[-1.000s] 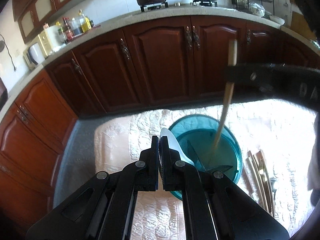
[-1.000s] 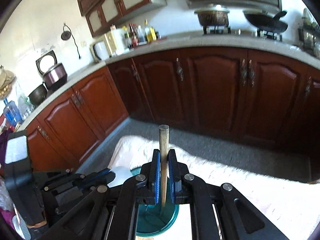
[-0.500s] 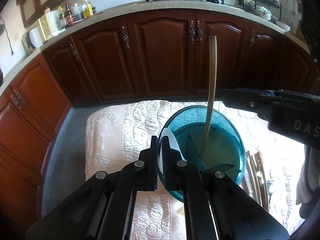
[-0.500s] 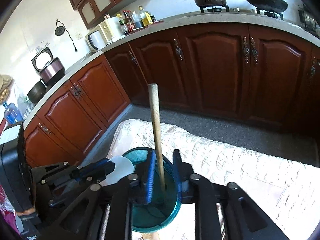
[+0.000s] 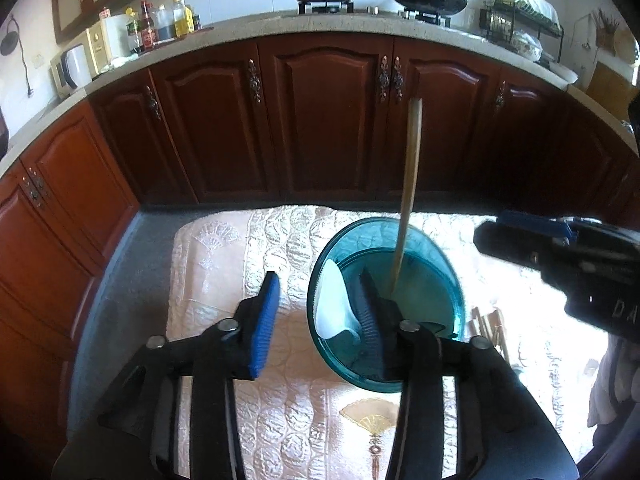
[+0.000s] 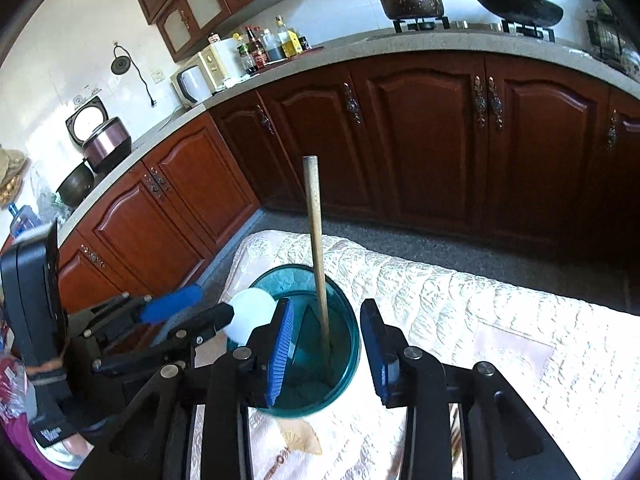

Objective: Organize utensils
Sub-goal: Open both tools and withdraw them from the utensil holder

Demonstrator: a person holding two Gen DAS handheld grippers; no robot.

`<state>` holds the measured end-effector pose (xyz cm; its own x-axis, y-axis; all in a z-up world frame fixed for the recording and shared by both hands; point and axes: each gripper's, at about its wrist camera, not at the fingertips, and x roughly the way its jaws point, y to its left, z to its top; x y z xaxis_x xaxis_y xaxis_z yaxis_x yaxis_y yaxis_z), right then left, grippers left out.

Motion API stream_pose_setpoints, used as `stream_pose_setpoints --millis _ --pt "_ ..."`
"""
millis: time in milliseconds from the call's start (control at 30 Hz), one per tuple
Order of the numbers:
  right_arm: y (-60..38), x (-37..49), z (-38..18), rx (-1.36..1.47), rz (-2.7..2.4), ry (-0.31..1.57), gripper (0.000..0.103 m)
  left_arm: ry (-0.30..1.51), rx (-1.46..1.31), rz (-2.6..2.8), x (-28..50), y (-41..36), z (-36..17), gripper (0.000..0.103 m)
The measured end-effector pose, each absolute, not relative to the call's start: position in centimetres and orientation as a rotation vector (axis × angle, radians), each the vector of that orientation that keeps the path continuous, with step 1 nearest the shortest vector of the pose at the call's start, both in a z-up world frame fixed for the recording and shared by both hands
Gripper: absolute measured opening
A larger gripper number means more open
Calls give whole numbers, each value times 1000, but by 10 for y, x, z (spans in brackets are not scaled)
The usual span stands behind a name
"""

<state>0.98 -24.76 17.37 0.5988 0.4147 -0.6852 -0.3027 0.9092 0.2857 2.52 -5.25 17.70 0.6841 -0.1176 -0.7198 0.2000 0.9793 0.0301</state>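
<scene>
Cup (image 6: 340,364), wooden stick (image 6: 316,248), white spoon (image 5: 332,304) inside

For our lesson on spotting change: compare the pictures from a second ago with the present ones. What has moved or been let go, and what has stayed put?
Both claws opened. The right claw released the wooden utensil, which now stands alone in the teal container. The left claw let go of the white spoon, now resting inside the container's rim. The container, the quilted cloth and the chopsticks beside it stayed where they were.

White letters "DA" – cut off – on the right tongs' (image 5: 486,236) black body.
</scene>
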Motion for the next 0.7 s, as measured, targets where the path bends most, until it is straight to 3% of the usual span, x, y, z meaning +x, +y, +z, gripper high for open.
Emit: stream_pose_setpoints --millis 167,500,700 --pt "-257 -17 184 139 405 808 38 759 77 -194 6 -55 192 53" --pt "-300 -74 189 132 308 795 42 748 54 -293 -43 -84 203 54" --pt "-342 -106 164 152 216 849 42 767 29 -362 -68 -97 197 54"
